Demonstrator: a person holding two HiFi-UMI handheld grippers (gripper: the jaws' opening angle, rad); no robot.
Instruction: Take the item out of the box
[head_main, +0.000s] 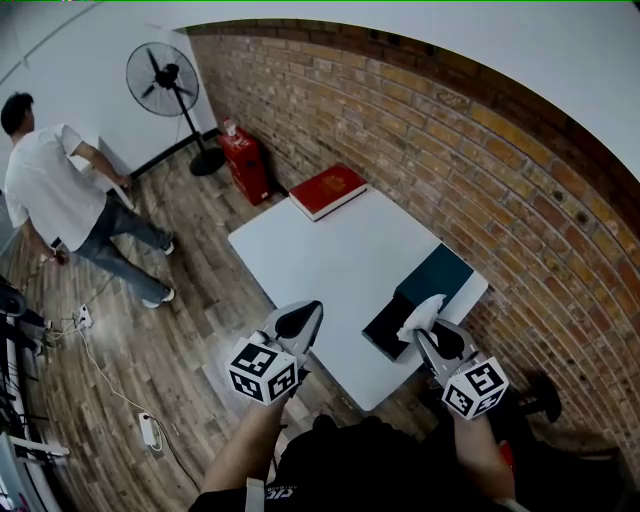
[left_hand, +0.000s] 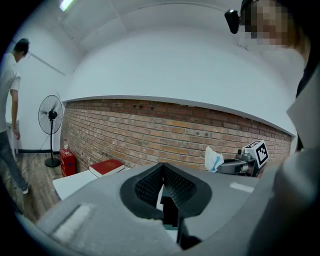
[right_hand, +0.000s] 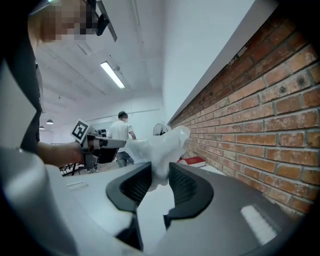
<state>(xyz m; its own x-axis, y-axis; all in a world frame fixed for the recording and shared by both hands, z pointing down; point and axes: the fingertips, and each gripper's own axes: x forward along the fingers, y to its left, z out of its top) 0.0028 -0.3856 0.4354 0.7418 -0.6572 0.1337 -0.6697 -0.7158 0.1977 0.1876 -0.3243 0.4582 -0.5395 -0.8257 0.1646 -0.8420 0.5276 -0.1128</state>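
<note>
Right gripper (head_main: 430, 325), head view: jaws clamped on a white crumpled soft item (head_main: 428, 303), held up over the near right corner of the white rectangular table (head_main: 330, 260), just above the dark teal flat box (head_main: 436, 278) lying open on that corner. Left gripper (head_main: 297, 322) hangs at the table's near edge, jaws together, empty. Red hardcover book (head_main: 328, 190) sits on the table's far corner. Person in a white shirt (head_main: 45, 190) stands well off the table's left side, near a black pedestal fan (head_main: 163, 80).

Left gripper view: tips meet, nothing between them; the item shows off to the right, above table level.

Right gripper view: pads press the item from both sides, most of it sticking up past the tips.
</note>
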